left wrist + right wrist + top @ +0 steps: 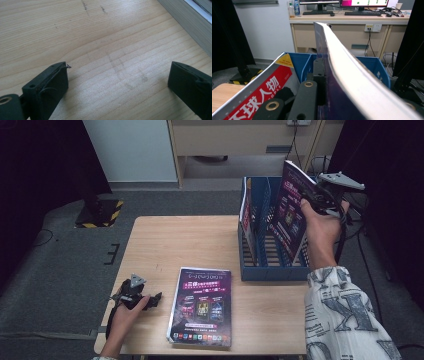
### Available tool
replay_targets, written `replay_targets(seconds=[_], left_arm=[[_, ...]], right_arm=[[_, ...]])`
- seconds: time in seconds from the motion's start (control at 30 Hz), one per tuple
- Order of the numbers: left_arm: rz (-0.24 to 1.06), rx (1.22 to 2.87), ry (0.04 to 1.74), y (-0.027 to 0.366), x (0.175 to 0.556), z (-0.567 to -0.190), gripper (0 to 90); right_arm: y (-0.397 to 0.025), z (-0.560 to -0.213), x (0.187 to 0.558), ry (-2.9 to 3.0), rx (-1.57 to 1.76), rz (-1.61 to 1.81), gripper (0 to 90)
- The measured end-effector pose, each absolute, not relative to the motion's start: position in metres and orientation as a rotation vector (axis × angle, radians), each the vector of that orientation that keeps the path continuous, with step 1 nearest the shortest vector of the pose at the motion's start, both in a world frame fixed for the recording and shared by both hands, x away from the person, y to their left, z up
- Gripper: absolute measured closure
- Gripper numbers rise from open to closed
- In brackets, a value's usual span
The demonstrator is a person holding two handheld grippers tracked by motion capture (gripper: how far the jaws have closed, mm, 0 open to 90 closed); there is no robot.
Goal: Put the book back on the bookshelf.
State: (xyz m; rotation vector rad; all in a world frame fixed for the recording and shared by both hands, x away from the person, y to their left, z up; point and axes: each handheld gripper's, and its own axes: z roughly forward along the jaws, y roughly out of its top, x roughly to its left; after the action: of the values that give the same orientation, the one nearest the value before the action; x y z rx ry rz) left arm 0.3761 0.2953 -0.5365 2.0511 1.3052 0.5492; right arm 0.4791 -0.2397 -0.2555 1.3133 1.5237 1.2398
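Fingers (47,87) of my left gripper (136,296) are standing wide apart on nothing, resting by the table's (190,240) front left corner beside a flat magazine (201,306). High view: my right gripper (320,200) is pinching a purple magazine (290,215) over the blue file rack (272,270) (far right edge). Right gripper view: that magazine (347,82) is arching from the clamped jaws, a red-covered one (259,95) leaning alongside.

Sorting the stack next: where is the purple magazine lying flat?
High view: the purple magazine lies on the wooden table, near its front edge, between the left gripper and blue file rack.
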Motion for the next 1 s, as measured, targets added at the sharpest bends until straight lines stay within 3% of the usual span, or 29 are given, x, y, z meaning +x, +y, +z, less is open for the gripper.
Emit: replay_targets(seconds=[1.0], left_arm=[[0.545, 2.052, 1.299, 0.294, 0.375, -0.537, 1.9]], right_arm=[[-0.208, -0.326, 0.515, 1.474, 1.272, 1.197, 82.4]])
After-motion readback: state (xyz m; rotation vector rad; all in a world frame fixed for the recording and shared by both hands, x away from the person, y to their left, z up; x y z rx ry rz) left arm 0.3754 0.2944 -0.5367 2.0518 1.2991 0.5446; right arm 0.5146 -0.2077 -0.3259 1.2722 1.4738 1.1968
